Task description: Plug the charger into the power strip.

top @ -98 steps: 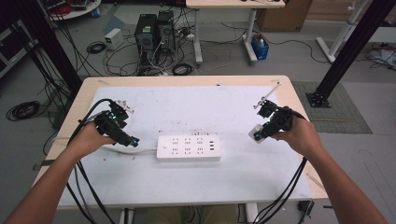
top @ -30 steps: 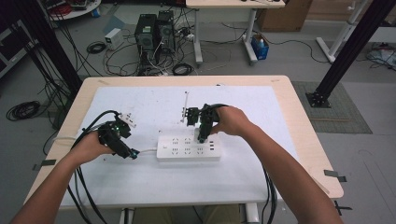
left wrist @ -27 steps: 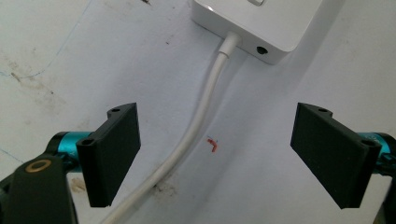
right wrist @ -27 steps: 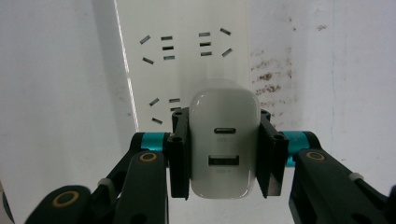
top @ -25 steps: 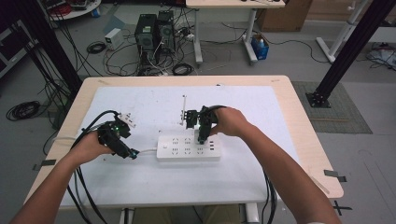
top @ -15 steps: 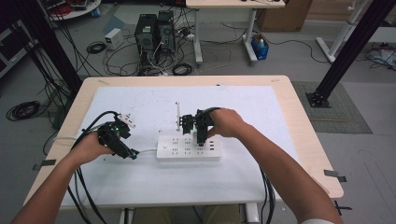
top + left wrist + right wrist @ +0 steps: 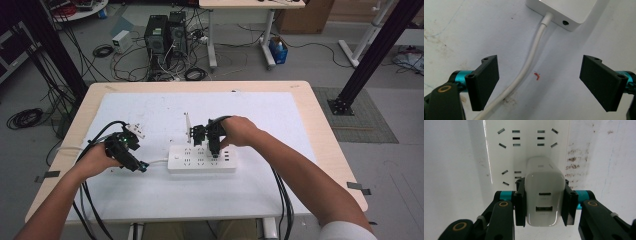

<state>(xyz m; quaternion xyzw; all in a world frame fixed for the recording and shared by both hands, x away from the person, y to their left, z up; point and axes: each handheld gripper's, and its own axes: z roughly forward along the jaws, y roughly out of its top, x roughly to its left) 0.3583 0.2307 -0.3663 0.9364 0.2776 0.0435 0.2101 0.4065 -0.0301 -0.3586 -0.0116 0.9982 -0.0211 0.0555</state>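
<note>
While the right tongs (image 7: 543,202) clamp the charger (image 7: 544,195) – directly above the power strip (image 7: 526,152), mid-desk – the left tongs (image 7: 540,85) stand open.

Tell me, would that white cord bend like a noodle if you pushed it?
Probably, a bit. The white cord already lies in a soft curve on the table, so it looks floppy rather than stiff. Near the power strip it runs straighter, so that end likely resists more. It looks smooth, maybe slippery between the open left tongs.
</note>
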